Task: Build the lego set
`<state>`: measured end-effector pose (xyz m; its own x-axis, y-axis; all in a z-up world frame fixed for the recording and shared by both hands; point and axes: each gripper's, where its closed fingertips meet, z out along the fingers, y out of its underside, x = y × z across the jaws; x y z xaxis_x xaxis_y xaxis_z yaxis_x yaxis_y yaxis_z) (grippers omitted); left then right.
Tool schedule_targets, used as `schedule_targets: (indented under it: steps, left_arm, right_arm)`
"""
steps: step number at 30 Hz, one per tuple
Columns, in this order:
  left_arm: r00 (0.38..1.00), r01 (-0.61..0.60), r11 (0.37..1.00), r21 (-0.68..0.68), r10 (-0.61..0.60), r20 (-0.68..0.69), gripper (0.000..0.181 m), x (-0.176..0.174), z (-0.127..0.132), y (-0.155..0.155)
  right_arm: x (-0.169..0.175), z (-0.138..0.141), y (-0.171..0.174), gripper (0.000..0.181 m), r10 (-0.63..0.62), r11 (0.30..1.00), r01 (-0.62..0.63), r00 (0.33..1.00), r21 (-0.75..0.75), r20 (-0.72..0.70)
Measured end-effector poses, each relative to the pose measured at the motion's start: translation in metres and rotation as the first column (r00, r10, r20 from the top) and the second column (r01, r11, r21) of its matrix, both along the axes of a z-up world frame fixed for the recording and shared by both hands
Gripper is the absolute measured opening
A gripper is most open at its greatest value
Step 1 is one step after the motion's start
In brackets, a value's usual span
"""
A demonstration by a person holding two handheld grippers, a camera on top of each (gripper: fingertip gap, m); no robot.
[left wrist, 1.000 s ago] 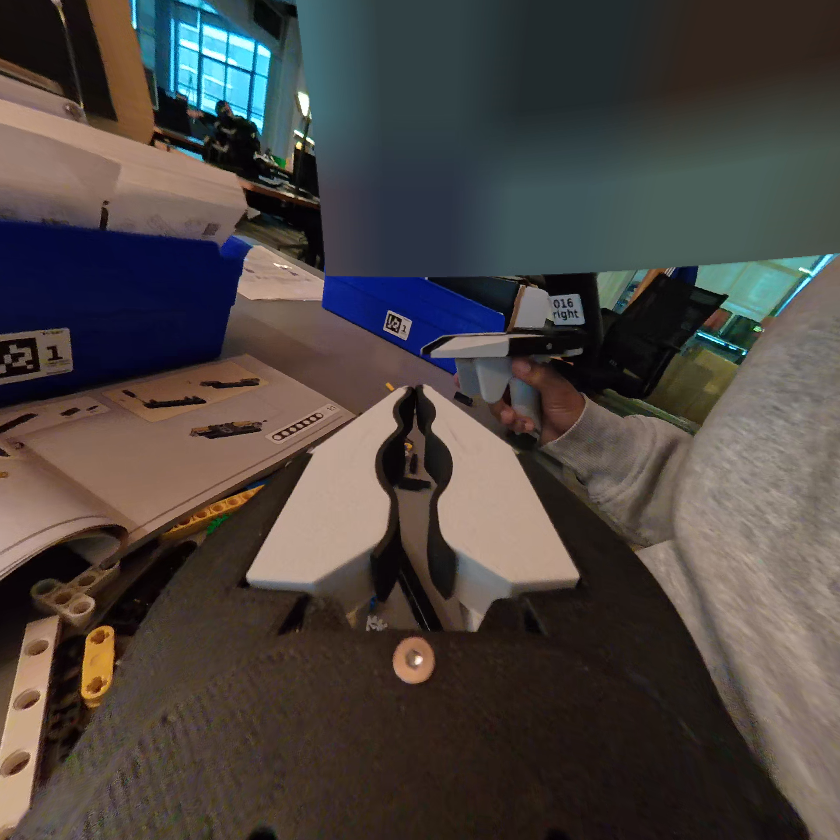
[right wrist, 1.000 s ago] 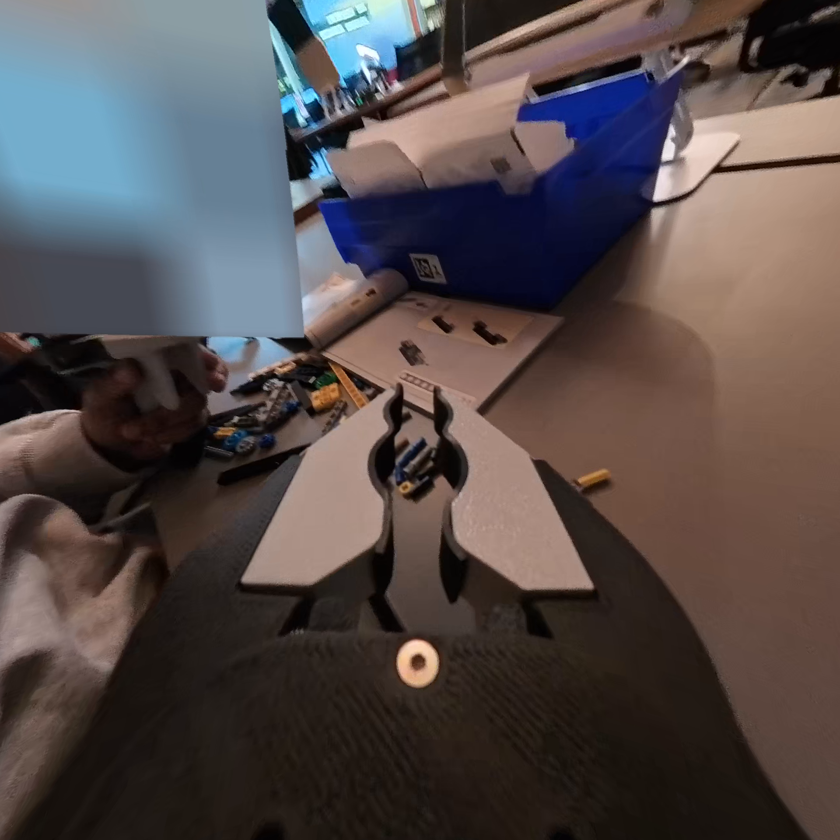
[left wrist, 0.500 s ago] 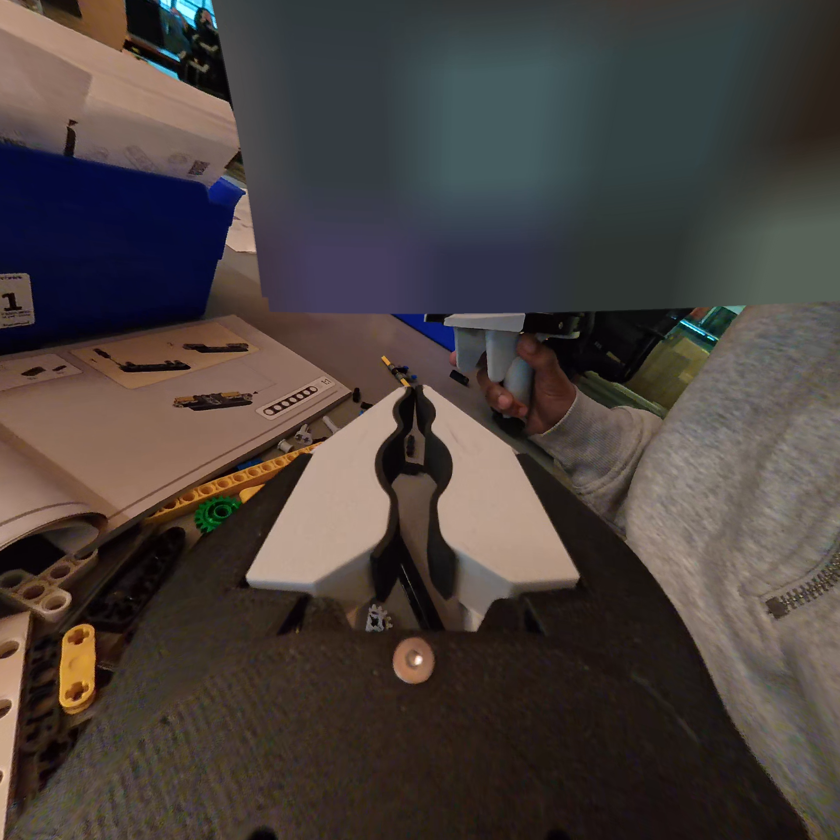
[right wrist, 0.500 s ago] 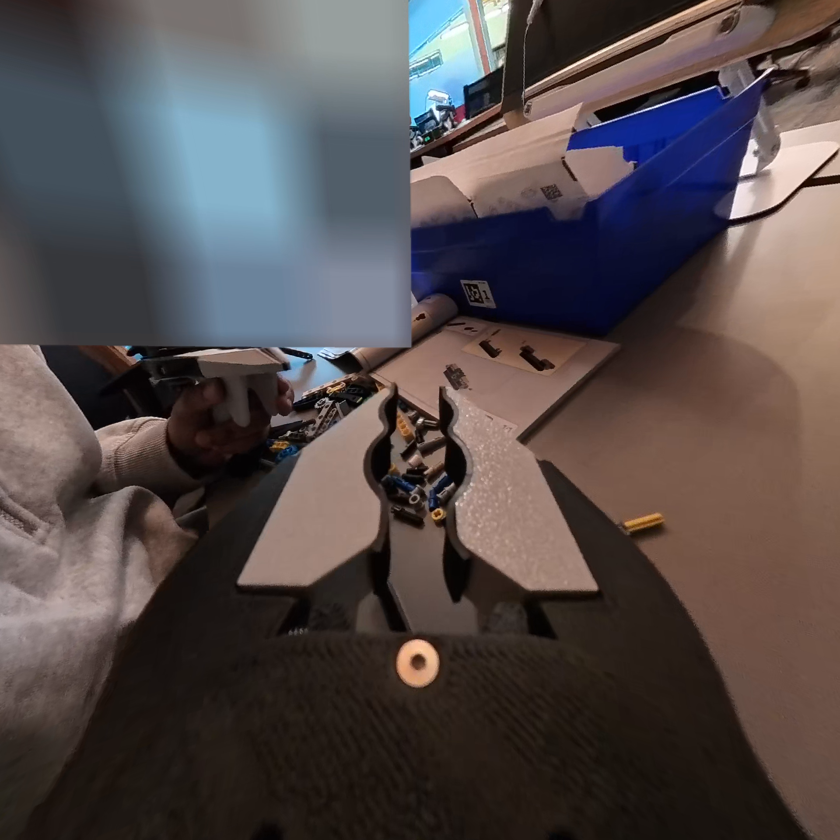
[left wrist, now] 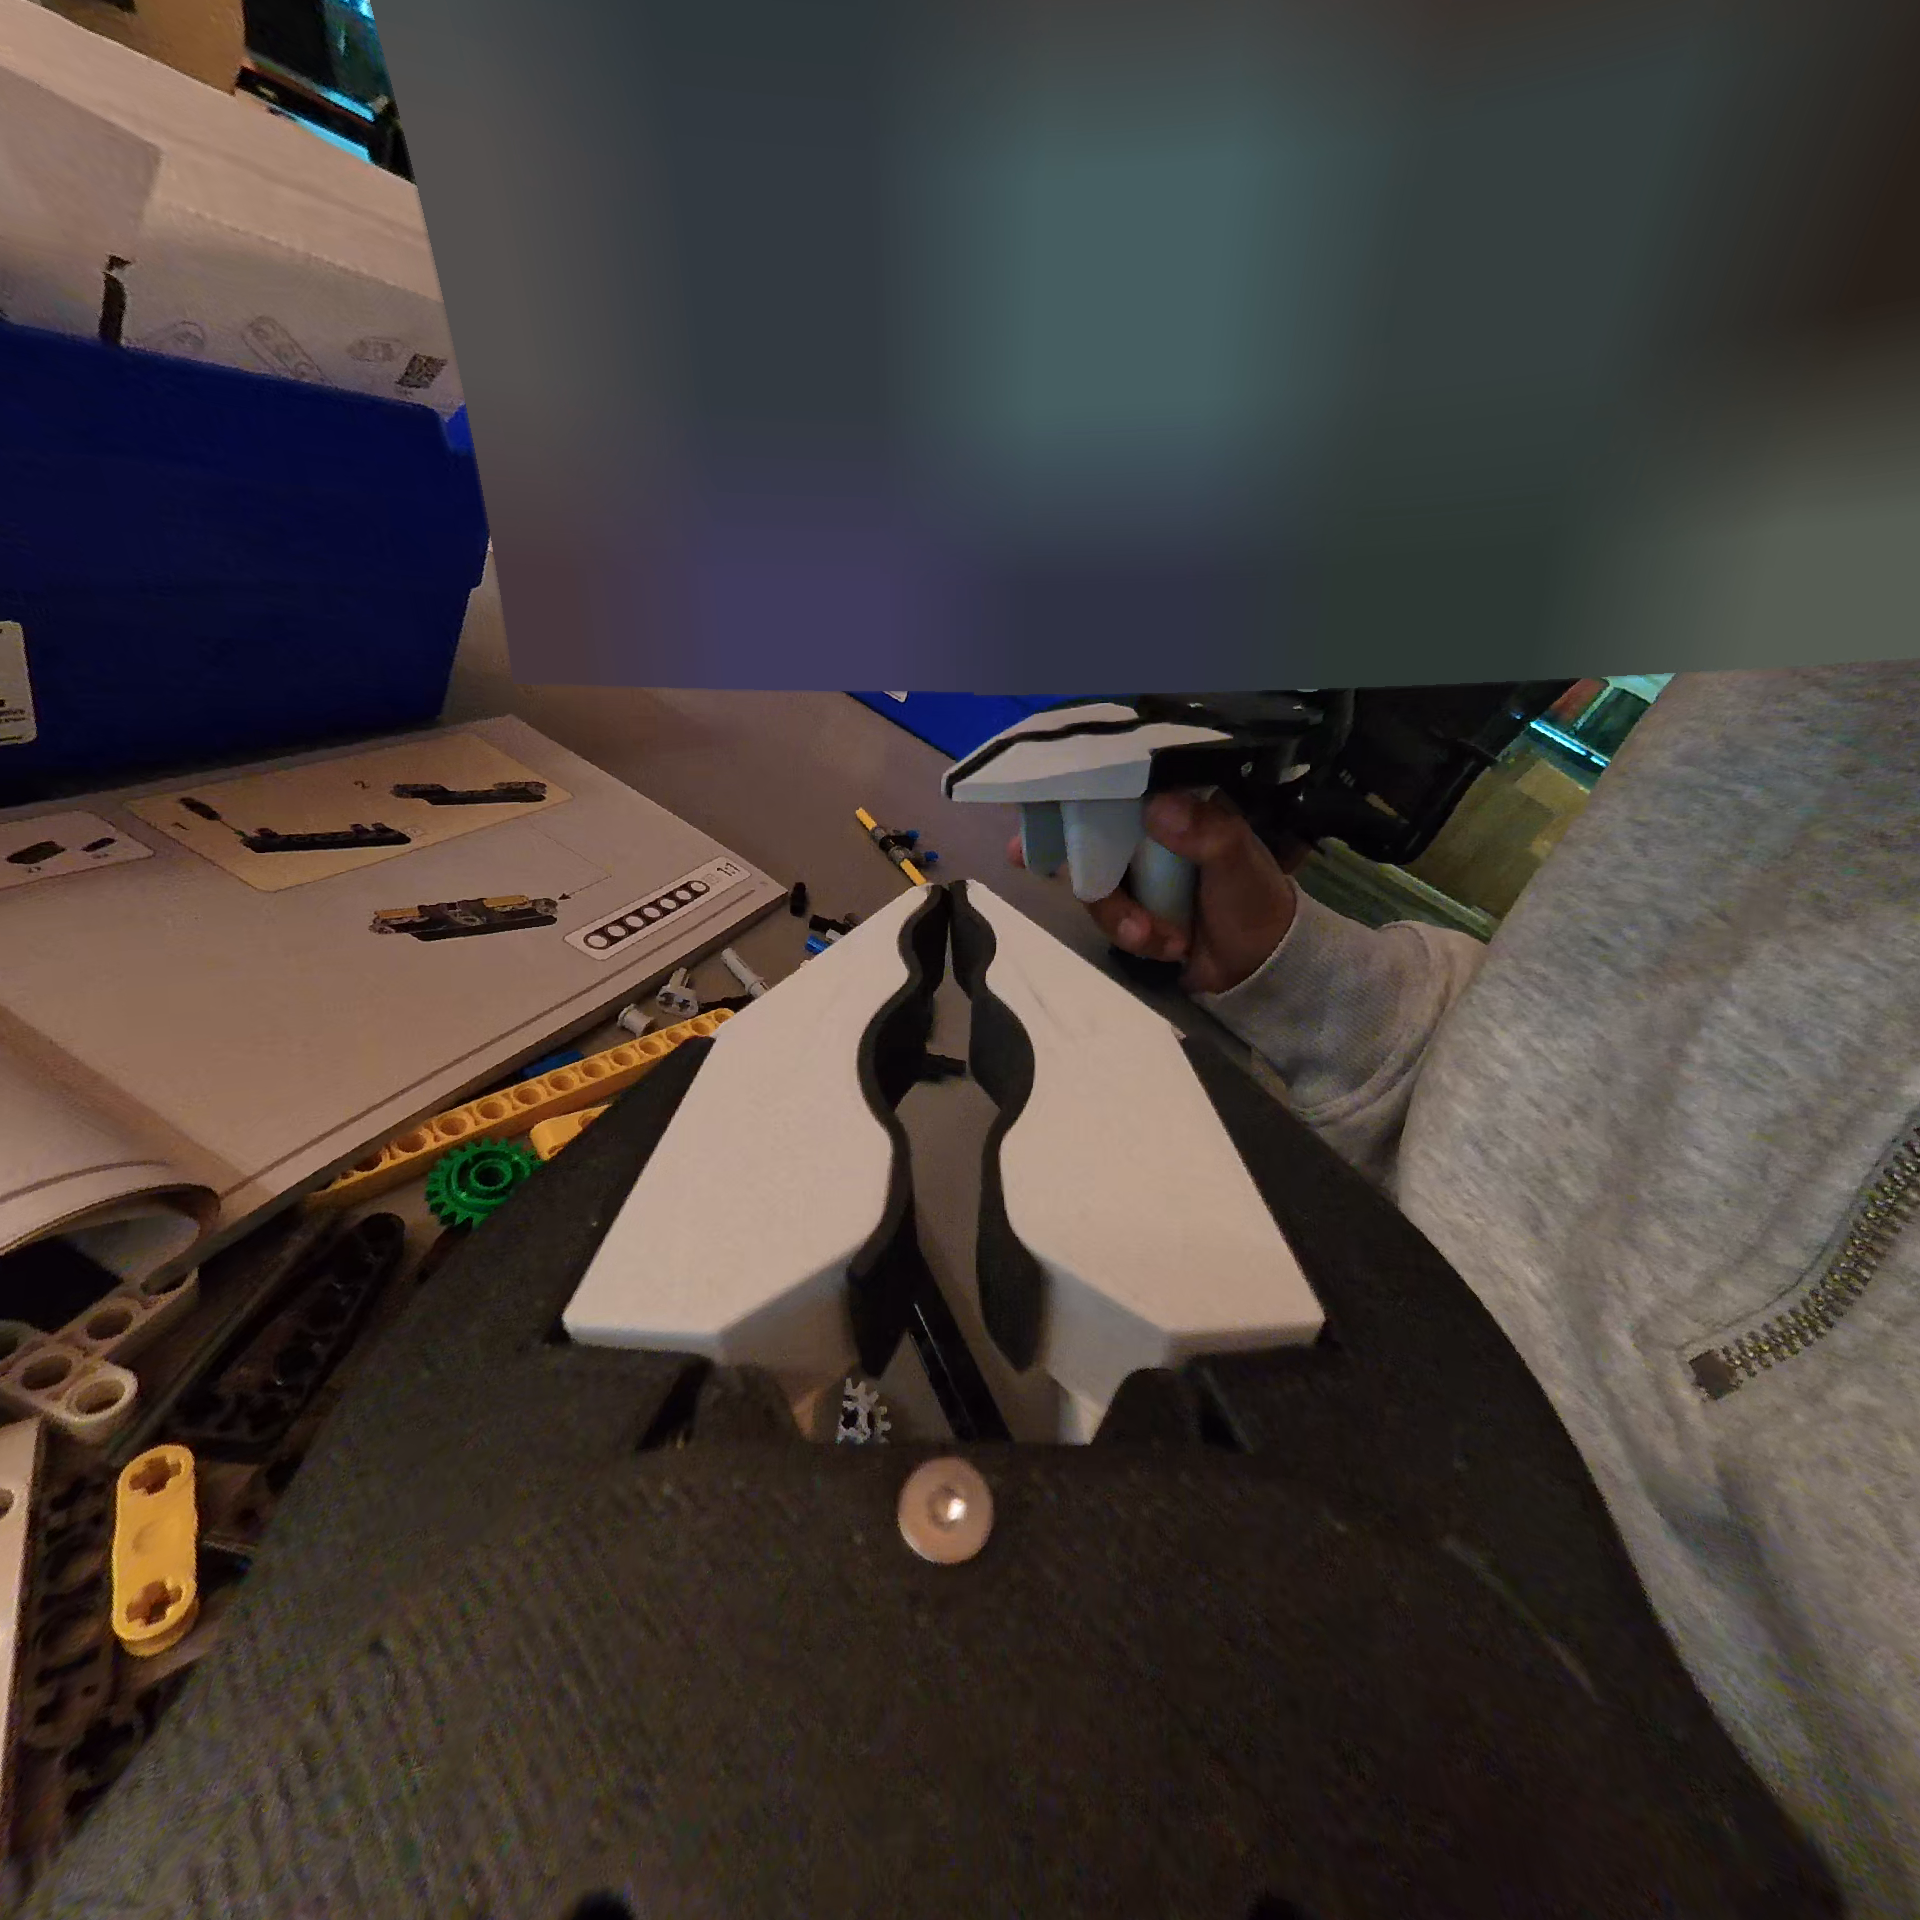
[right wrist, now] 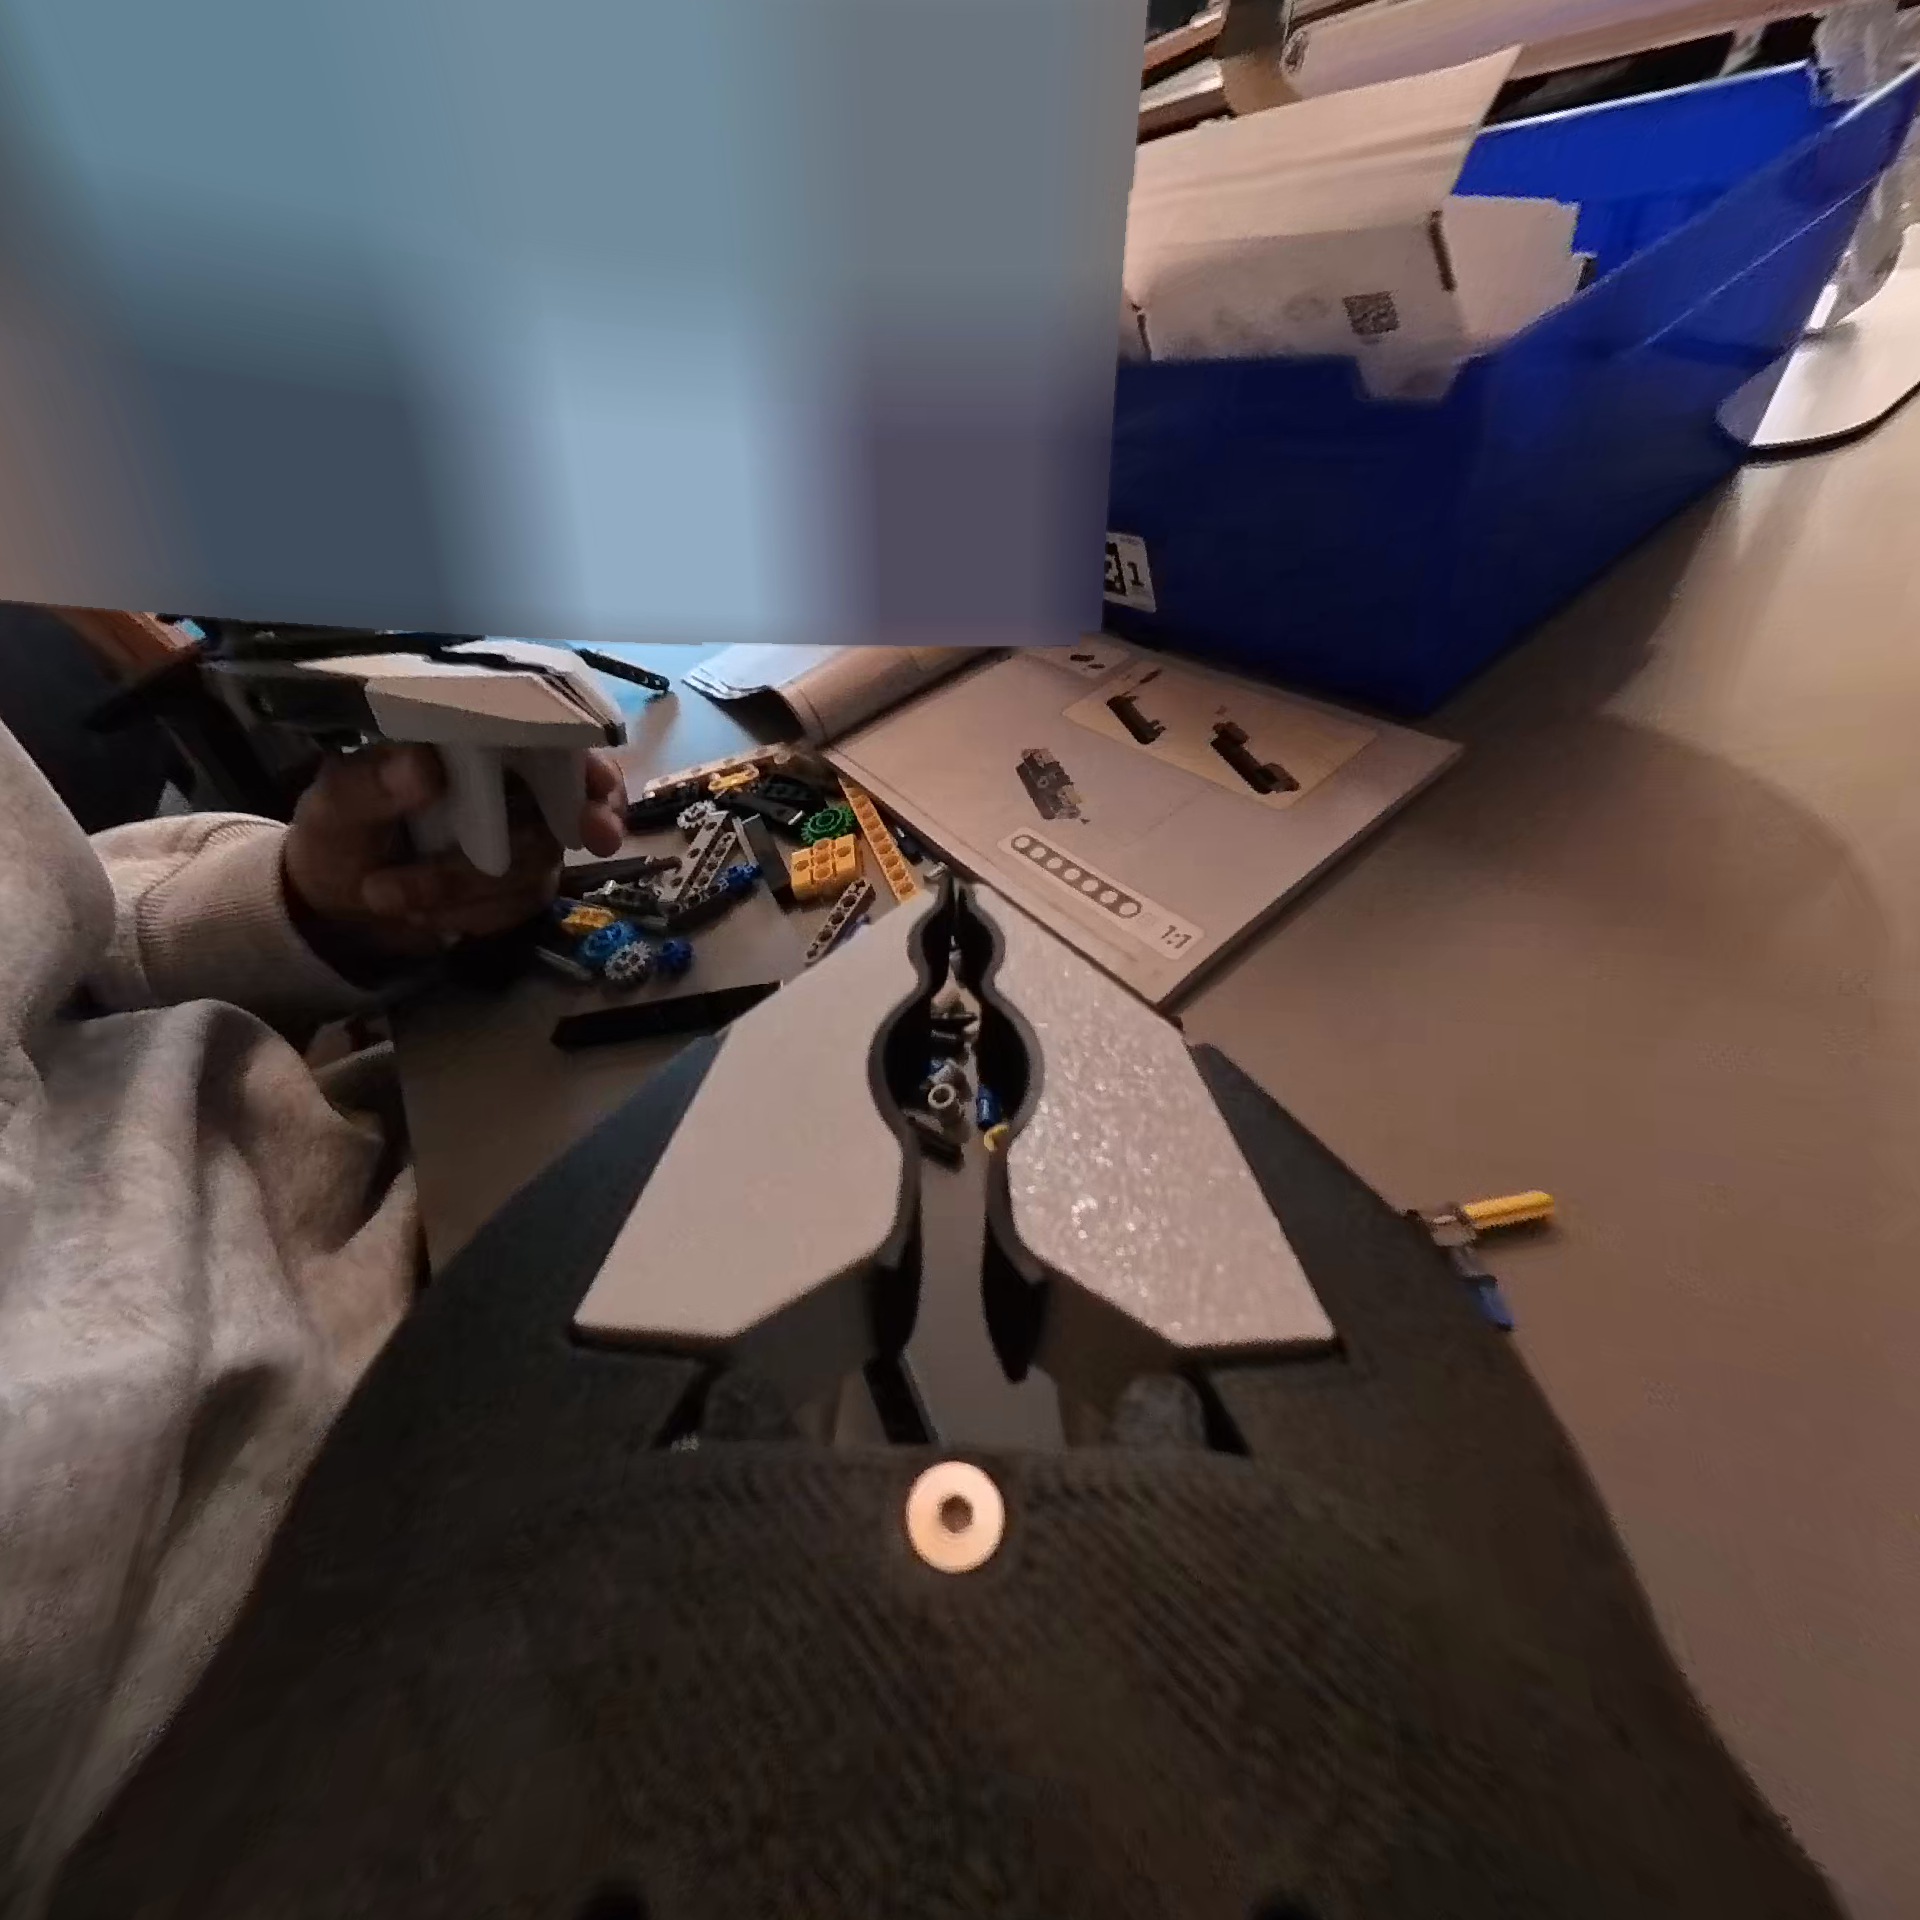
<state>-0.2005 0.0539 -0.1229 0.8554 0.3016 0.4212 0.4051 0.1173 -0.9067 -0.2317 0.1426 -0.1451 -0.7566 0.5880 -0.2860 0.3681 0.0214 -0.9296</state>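
Both tongs, left [left wrist: 948, 891] and right [right wrist: 951, 891], are clenched on nothing, I think, over the bench [right wrist: 1558, 1039]. Lego pieces [right wrist: 727, 873] lie heaped beside the manual [right wrist: 1122, 821]. Tiny pins [right wrist: 951, 1096] could scatter if tips jab in closed.

The left gripper [left wrist: 948, 891] hangs with its fingertips pressed together, empty, a hand [right wrist: 416, 862] gripping its handle; the right gripper [right wrist: 951, 896] likewise has its tips closed on nothing, held by a hand [left wrist: 1195, 894] in a grey sleeve

Office-like workroom: grey desk [right wrist: 1662, 935]; blue storage bin [right wrist: 1403, 540]; monitor foot [right wrist: 1829, 395]
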Motion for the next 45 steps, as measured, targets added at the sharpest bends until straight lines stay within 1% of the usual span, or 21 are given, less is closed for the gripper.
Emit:
schedule_targets:
  steps: [4, 45]
  left_arm:
    - [1.0, -0.001, 1.0, 0.0, 0.001, 0.001, 0.0, -0.0001, -0.0002, 0.0]
    - [1.0, -0.016, 1.0, 0.001, 0.016, 0.003, 0.0, -0.0022, -0.0003, -0.0012]
  right_arm:
    - [0.0003, -0.0023, -0.0022, 0.0, 0.004, 1.0, -0.004, 1.0, 0.024, -0.003]
    - [-0.0019, -0.0038, -0.0011, 0.0, -0.007, 1.0, 0.006, 1.0, 0.024, 0.013]
